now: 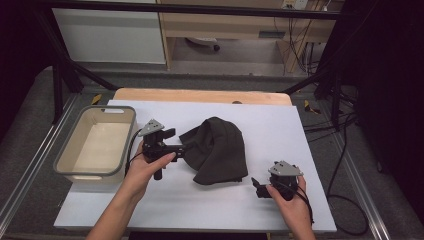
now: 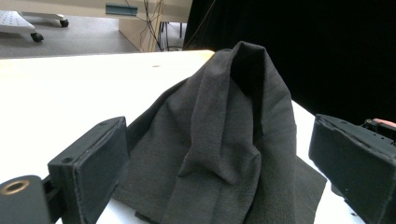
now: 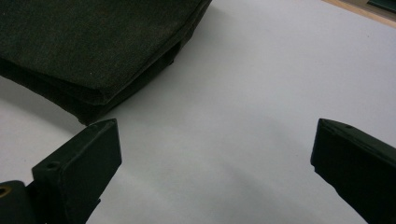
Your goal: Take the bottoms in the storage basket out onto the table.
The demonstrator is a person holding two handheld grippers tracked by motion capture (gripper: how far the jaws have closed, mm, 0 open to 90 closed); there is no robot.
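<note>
A: Where is the dark cloth (image 1: pixel 217 149)?

B: Mid-desk, on the white sheet (image 1: pixel 280 125), bunched and folded into a heap. In the left gripper view it rises as a peaked mound (image 2: pixel 229 140) straight ahead of the jaws.

A: Left tool (image 1: pixel 181 148)?

B: Held at the cloth's left edge, pointing right. Jaws spread wide, one on each side of the mound's near part; I can't tell whether they touch the fabric. Nothing pinched.

A: Right tool (image 1: pixel 255 184)?

B: Near-right of the cloth, just beside its near corner, pointing left. Jaws wide apart over bare white sheet. The right gripper view has the cloth's folded edge (image 3: pixel 107 56) just beyond the left jaw, apart from it.

A: Other items?

B: Grey-rimmed beige bin (image 1: pixel 97 142) at the desk's left side, just left of the left hand (image 1: pixel 145 172).
</note>
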